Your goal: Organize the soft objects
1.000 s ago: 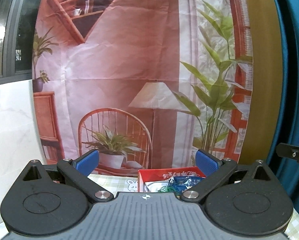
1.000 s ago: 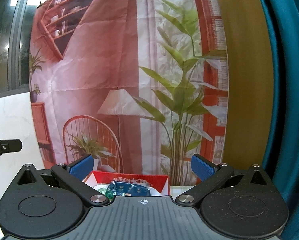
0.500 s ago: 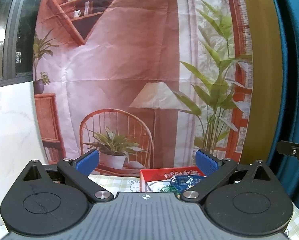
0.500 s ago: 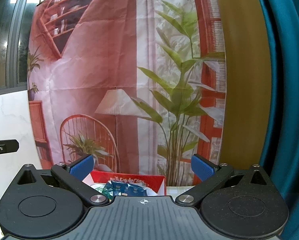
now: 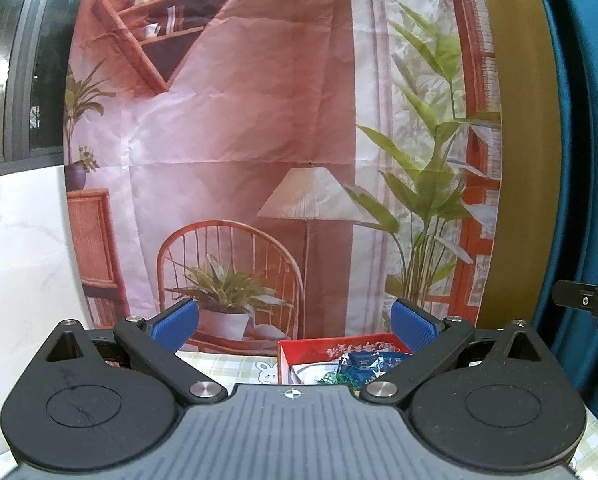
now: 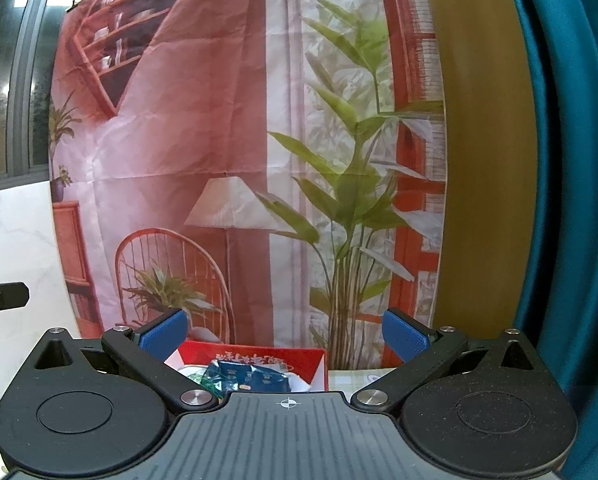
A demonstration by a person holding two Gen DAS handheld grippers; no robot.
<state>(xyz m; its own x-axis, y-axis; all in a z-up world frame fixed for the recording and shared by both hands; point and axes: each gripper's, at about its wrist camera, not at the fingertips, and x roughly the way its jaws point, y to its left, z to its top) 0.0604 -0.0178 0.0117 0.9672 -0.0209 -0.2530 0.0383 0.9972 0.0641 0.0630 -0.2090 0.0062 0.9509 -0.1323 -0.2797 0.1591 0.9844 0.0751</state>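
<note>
A red box sits low on the checked tablecloth, partly hidden behind my gripper body. Inside lie a blue packet, something white and a green tangle. My left gripper is open and held above the table, blue pads wide apart, nothing between them. The right wrist view shows the same red box with the blue packet in it. My right gripper is also open and holds nothing. Each gripper's tip shows at the edge of the other's view.
A printed backdrop of a chair, lamp and plants hangs behind the table. A teal curtain hangs at the right, a white marble wall and a dark window at the left.
Both views have shifted slightly; the right gripper's tip sits a little further right in the left view. Both grippers stay open.
</note>
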